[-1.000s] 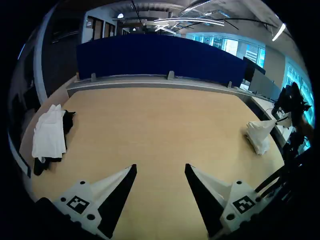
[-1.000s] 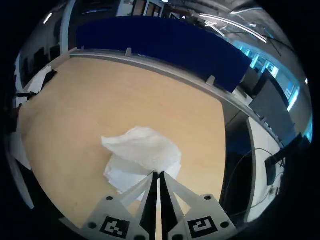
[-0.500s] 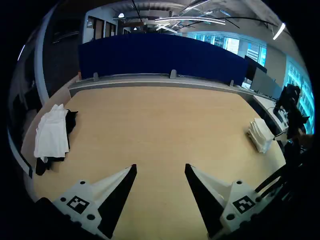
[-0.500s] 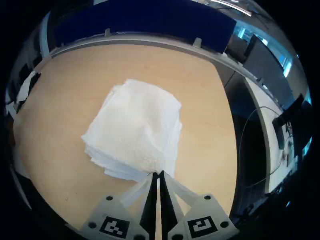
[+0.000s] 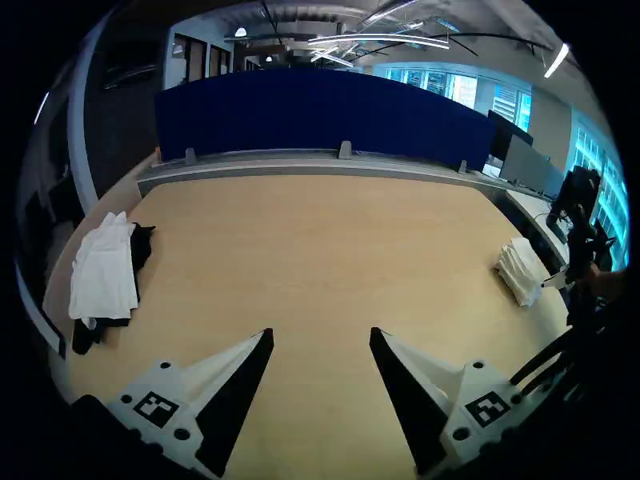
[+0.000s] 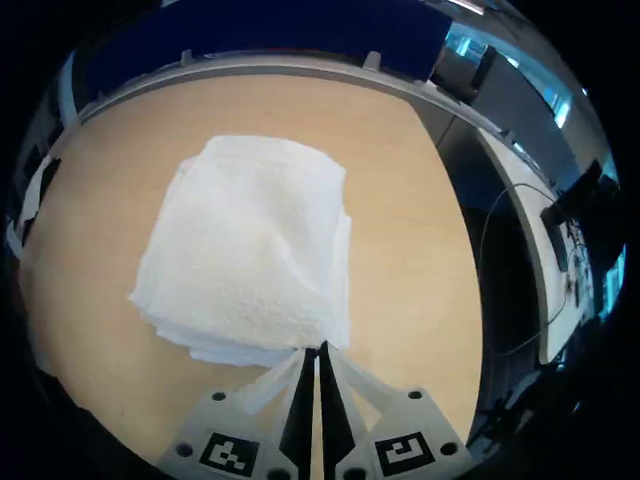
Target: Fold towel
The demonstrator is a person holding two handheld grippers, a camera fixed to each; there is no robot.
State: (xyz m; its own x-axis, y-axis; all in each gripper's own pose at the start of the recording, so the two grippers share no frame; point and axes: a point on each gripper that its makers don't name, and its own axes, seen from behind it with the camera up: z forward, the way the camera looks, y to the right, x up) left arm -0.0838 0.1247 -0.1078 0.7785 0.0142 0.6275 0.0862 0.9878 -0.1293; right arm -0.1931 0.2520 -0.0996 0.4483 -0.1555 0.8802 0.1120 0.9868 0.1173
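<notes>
The right tongs [image 6: 318, 350] are pressed together, their tips pinching the near corner of the folded towel [image 6: 248, 240]. The towel is white and lies flat in a thick, roughly square stack of several layers on the light wooden tabletop [image 6: 400, 192], its far edge rounded by the fold and its near edges slightly stepped. It sits near the tabletop's right-hand edge, beyond which a lower white desk [image 6: 532, 264] carries a thin cable [image 6: 500, 240].

The left tongs [image 5: 320, 336] are spread wide, with nothing between the fingers, and hover over a bare stretch of the same tabletop. In the left gripper view the towel shows as a small white stack far off to the right, at the tabletop's edge, with the tip of the other tongs just beside it. At the opposite, left edge lies a pile of white cloths [image 5: 102, 268] draped over a dark cloth [image 5: 140, 244], well apart from the towel. A blue partition [image 5: 320, 108] stands along the far side of the tabletop, and dark monitors [image 5: 520, 160] stand to the right behind it
</notes>
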